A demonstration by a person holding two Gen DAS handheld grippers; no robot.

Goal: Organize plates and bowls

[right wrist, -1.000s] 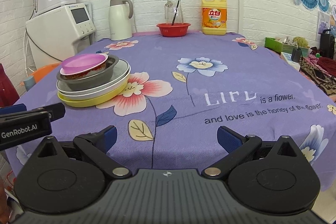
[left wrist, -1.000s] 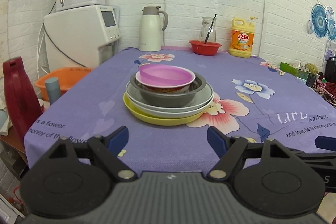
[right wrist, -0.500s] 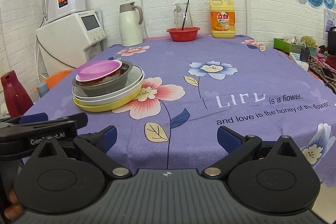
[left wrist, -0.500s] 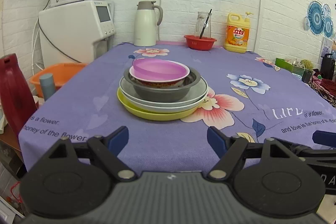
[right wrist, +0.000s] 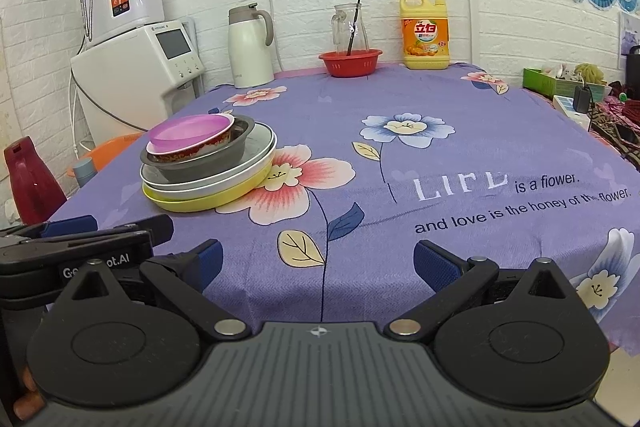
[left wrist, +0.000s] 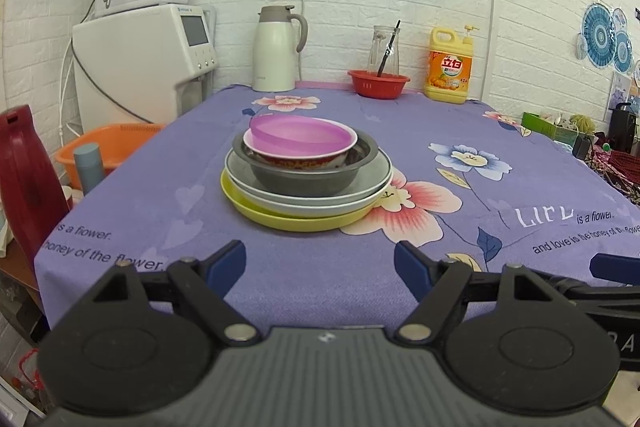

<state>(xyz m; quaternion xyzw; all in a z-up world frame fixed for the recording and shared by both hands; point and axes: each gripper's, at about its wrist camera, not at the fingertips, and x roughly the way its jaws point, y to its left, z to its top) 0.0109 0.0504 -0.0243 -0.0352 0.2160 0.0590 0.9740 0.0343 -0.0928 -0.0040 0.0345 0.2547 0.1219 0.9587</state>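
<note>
— Four pcs in one stack (left wrist: 306, 175), table's (left wrist: 520, 187) left side: yellow plate (left wrist: 280, 217) at bottom, grey plate (left wrist: 360, 193), grey bowl (left wrist: 308, 181), pink bowl (left wrist: 300, 143) on top.
— Grippers?
— Left gripper (left wrist: 320, 265) w/ jaws apart, empty, at near table edge facing stack. Right gripper (right wrist: 318, 261) also apart, empty, just beside left.

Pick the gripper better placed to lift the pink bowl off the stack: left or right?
Left, probably. The left gripper points straight at the pink bowl, open and empty. The right gripper, also open, sees the stack well off to its left, with the left gripper in between.
</note>
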